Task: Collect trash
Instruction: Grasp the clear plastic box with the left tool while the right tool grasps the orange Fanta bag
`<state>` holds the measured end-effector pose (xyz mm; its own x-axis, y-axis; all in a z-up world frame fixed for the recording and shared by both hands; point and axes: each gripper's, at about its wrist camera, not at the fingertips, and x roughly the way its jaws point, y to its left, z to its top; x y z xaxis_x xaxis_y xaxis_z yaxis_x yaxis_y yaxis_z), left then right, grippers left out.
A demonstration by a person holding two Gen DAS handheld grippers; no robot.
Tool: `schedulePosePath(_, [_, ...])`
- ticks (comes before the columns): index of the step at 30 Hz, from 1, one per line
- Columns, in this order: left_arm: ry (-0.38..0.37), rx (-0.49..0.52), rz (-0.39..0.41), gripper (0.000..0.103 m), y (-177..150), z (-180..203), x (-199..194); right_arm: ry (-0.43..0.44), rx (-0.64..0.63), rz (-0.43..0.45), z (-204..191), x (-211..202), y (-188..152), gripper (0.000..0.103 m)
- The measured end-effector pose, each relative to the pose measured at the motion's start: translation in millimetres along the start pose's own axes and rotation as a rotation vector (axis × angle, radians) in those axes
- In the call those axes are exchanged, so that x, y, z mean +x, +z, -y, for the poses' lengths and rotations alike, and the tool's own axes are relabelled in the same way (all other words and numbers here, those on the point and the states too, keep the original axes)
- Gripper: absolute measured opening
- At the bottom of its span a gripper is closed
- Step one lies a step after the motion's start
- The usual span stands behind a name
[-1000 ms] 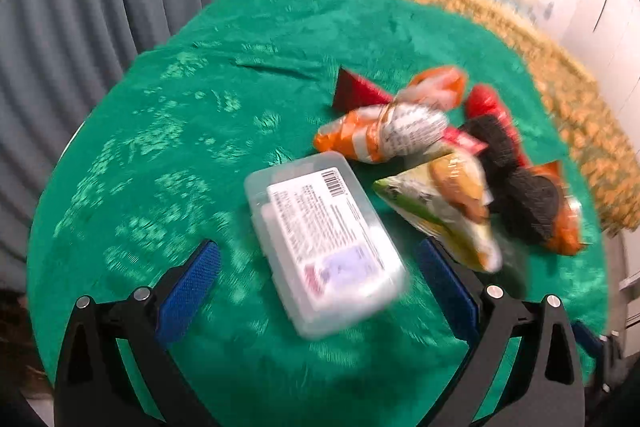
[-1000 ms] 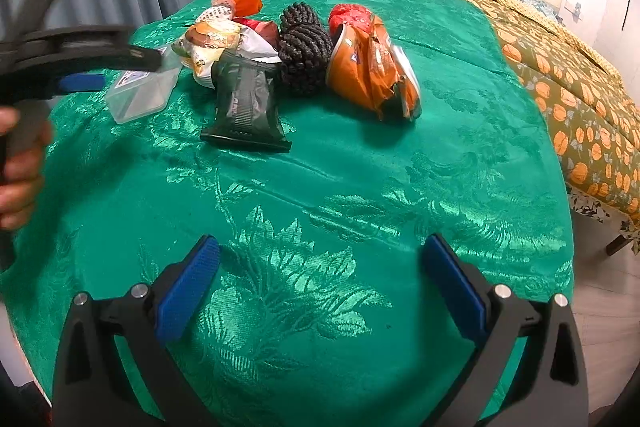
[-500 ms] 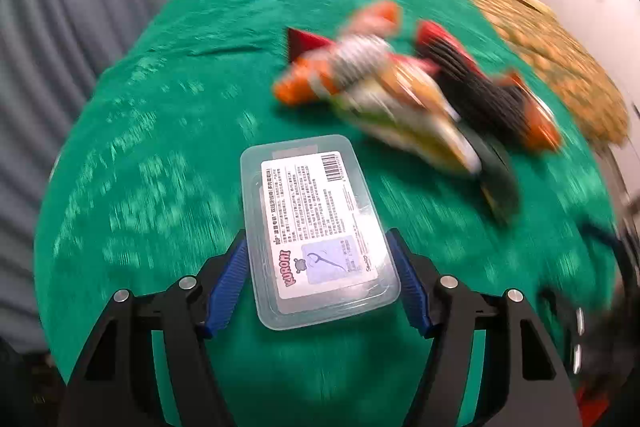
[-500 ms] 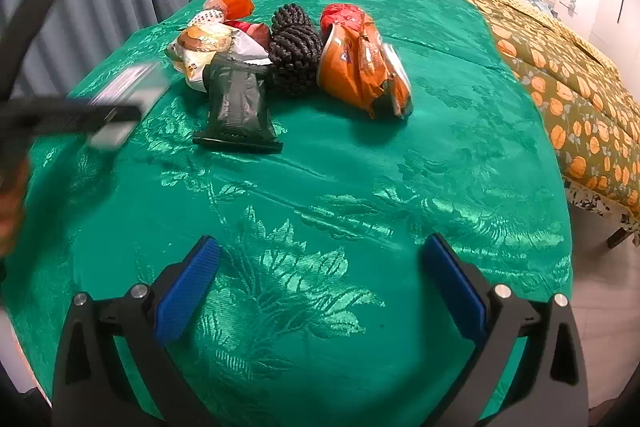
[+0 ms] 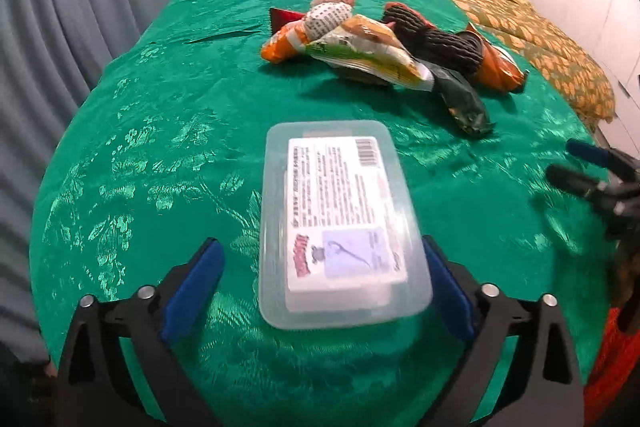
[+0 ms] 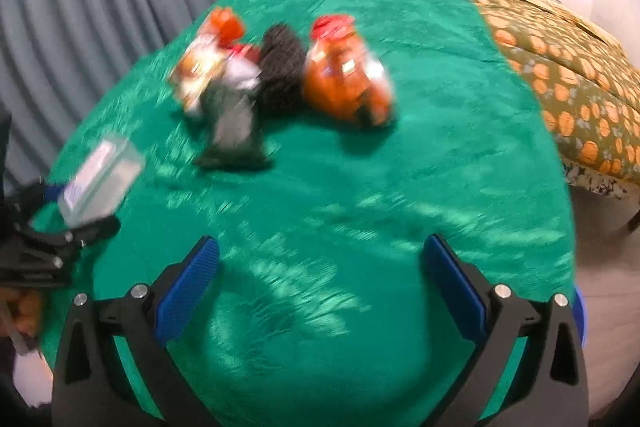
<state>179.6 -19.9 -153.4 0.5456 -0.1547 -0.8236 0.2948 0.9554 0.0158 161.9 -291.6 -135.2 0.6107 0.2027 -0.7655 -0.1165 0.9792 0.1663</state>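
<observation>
The left gripper (image 5: pixel 320 283) has its jaws opening, blue pads spread wide, with the clear plastic box (image 5: pixel 340 223) lying between them on the green cloth (image 5: pixel 160 147); the left pad stands clear of the box, while at the right pad contact cannot be told. The right gripper (image 6: pixel 320 279) is spread wide over bare cloth with nothing in it; the heap of snack wrappers (image 5: pixel 376 47) lies at 12 o'clock from the box, well apart, and a dark green packet (image 5: pixel 464 99) sits at its 4 o'clock edge.
</observation>
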Motion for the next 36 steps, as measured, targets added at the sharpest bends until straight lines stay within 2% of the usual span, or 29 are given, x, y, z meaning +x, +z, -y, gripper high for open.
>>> schedulePosePath(4, [0.003,-0.006,0.009,0.097,-1,-3,-1,-0.002,-0.012,0.03,6,-1,26,0.098])
schedulePosePath(10, [-0.005,-0.011,0.009,0.097,-1,-4,0,-0.039,-0.099,0.006,-11,32,63,0.085])
schedulePosePath(12, [-0.006,-0.012,0.009,0.097,-1,-4,1,-0.069,-0.137,-0.007,-15,45,70,0.075])
schedulePosePath(13, [-0.007,-0.012,0.009,0.097,-1,-4,1,-0.075,-0.146,-0.016,-14,50,72,0.067])
schedulePosePath(14, [-0.007,-0.013,0.009,0.097,-1,-4,0,-0.073,-0.151,-0.025,-13,55,75,0.056])
schedulePosePath(18, [-0.007,-0.013,0.009,0.097,-1,-4,0,-0.045,-0.153,-0.026,-8,46,70,0.034])
schedulePosePath(24, [-0.007,-0.012,0.009,0.097,-1,-4,1,0.015,-0.176,-0.038,-3,9,42,0.034])
schedulePosePath(28, [-0.006,-0.012,0.009,0.097,-1,-4,1,0.09,-0.196,-0.072,-2,-20,13,0.034])
schedulePosePath(33, [-0.004,-0.009,0.007,0.097,0,-4,1,0.096,-0.199,-0.088,9,-40,-13,0.034])
schedulePosePath(34, [-0.006,-0.01,0.007,0.097,0,-5,1,0.081,-0.198,-0.086,11,-40,-14,0.037])
schedulePosePath(35, [-0.008,-0.009,0.007,0.097,0,-4,1,0.061,-0.196,-0.085,13,-40,-15,0.052])
schedulePosePath(36, [-0.012,-0.005,0.005,0.097,-1,-5,0,0.05,-0.183,-0.086,15,-39,-16,0.063])
